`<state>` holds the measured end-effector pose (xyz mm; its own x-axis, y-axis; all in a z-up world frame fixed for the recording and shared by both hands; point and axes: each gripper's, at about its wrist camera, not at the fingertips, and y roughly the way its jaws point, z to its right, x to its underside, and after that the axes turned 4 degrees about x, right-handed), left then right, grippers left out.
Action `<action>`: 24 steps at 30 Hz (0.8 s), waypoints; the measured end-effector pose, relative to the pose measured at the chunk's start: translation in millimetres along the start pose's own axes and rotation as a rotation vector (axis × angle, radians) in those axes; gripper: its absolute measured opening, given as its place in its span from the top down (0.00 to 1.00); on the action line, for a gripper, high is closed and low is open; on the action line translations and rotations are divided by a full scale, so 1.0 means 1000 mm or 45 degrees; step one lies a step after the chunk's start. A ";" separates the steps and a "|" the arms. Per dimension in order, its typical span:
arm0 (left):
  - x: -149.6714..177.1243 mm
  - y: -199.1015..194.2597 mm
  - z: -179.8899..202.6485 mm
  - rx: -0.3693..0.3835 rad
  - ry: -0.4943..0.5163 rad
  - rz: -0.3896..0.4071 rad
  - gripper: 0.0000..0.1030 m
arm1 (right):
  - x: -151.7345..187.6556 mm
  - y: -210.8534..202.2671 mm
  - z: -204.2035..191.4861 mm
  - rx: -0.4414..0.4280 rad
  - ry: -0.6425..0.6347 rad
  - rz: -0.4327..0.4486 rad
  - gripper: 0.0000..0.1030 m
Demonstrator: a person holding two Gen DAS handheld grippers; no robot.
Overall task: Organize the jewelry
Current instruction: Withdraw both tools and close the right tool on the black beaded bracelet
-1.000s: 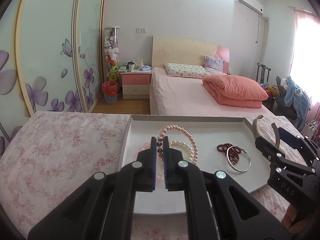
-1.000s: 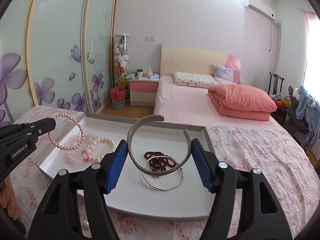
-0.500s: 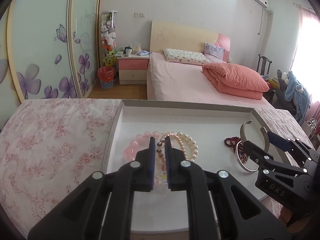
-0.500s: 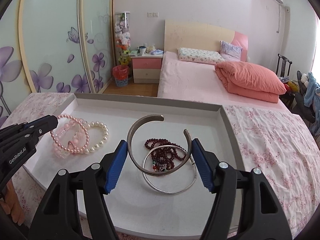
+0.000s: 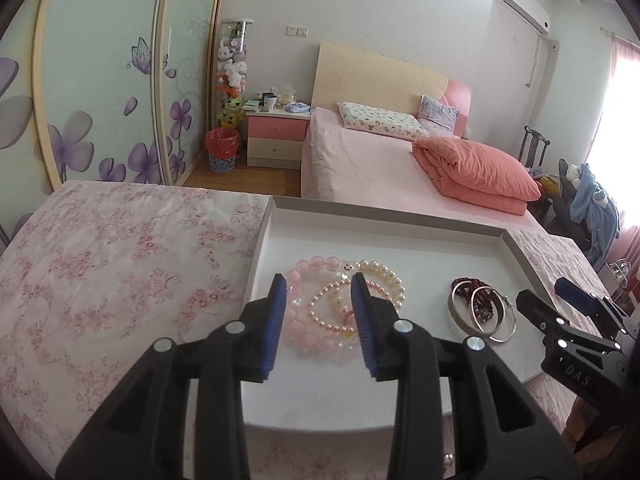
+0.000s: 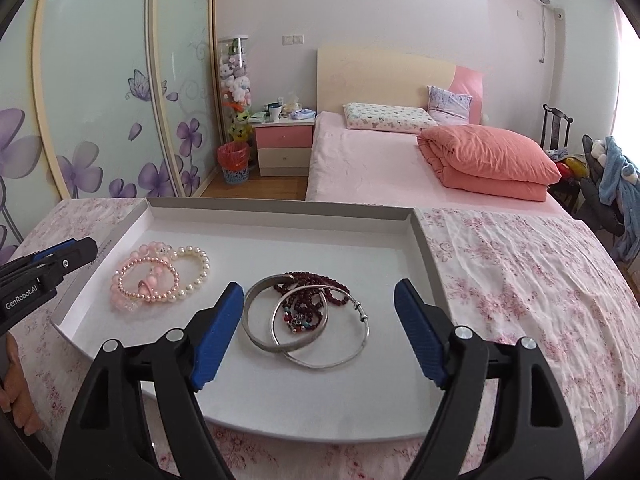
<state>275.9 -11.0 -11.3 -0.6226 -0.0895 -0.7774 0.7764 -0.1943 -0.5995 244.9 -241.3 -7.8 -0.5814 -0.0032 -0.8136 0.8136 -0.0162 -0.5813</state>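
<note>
Looking over a shallow white tray, I have both grippers' fingers apart and empty. Soft pink and white beaded bracelets lie tray-left; stiff, slippery silver metal bangles lie centre, best pinched across the rim.

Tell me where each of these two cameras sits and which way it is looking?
Left wrist: rides the left gripper, open, looking along its fingers at the pearl bracelets; the right gripper shows at right.
Right wrist: rides the right gripper, open, above the silver bangles; the left gripper shows at left.
Both share the white tray and the bed.
</note>
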 end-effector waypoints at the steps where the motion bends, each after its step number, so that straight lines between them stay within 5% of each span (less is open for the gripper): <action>1: 0.001 -0.003 -0.001 -0.001 0.000 0.001 0.66 | 0.000 -0.002 0.001 -0.003 0.004 0.001 0.25; 14: 0.033 -0.046 0.004 0.018 0.028 -0.004 0.63 | 0.028 -0.044 0.003 -0.045 0.003 0.002 0.25; 24: 0.075 -0.076 -0.004 -0.015 0.051 -0.018 0.57 | 0.078 -0.081 -0.005 -0.144 -0.023 -0.105 0.29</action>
<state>170.5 0.8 -24.2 -0.6296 -0.0478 -0.7754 0.7686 -0.1835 -0.6128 133.7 -235.0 -23.7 -0.6456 -0.0241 -0.7633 0.7585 0.0956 -0.6446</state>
